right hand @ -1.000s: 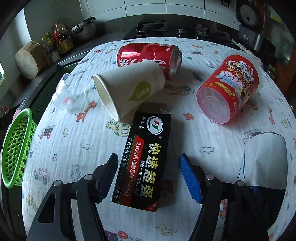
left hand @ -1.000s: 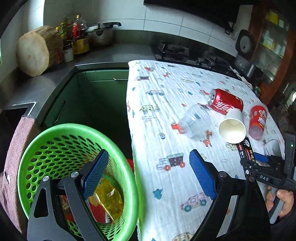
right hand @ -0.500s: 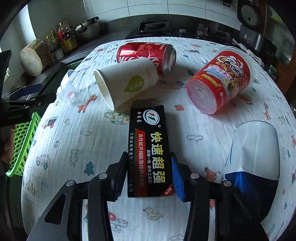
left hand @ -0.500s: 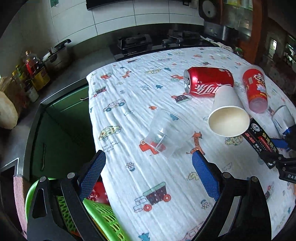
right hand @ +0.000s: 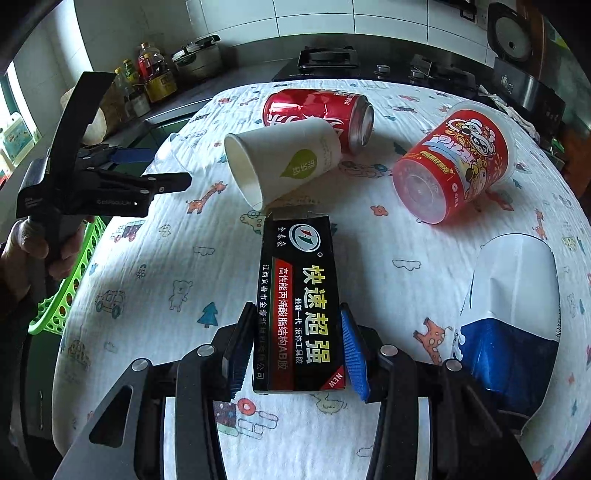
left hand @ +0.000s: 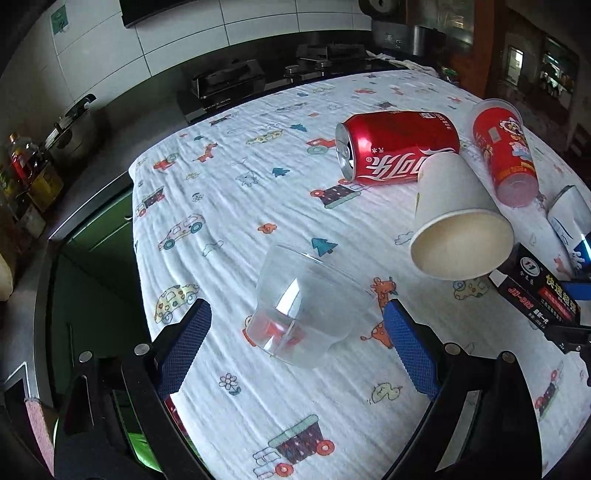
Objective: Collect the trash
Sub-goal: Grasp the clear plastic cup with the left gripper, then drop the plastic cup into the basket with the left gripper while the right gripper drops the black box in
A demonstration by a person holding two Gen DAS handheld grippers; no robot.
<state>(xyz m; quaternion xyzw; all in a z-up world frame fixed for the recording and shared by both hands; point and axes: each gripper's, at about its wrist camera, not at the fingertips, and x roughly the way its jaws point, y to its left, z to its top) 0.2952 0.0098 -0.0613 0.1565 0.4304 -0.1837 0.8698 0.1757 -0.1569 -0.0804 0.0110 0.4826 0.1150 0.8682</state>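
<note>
Clamping black glue box [right hand: 301, 314] w/ right tool [right hand: 295, 349]; left tool [left hand: 295, 345] wide around clear cup [left hand: 306, 310].

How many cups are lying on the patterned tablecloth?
3: clear plastic cup between the open left gripper's fingers, white paper cup against the red can, red printed plastic cup farther right.

- Ahead of my tongs a white cloth [left hand: 236, 206] printed with small cars, trees and animals covers the table.
- Beyond its far edge runs a dark counter [right hand: 236, 79] carrying a black gas hob [right hand: 328, 59].
- White wall tiles [right hand: 314, 16] rise behind the hob.
- To the far left of my right tongs stand oil bottles [right hand: 155, 75] and a lidded steel pot [right hand: 197, 55].
- Green cabinet fronts [left hand: 92, 280] sit left of my left tongs, below the counter.
- Daylight enters from a window [right hand: 18, 122] at far left.
</note>
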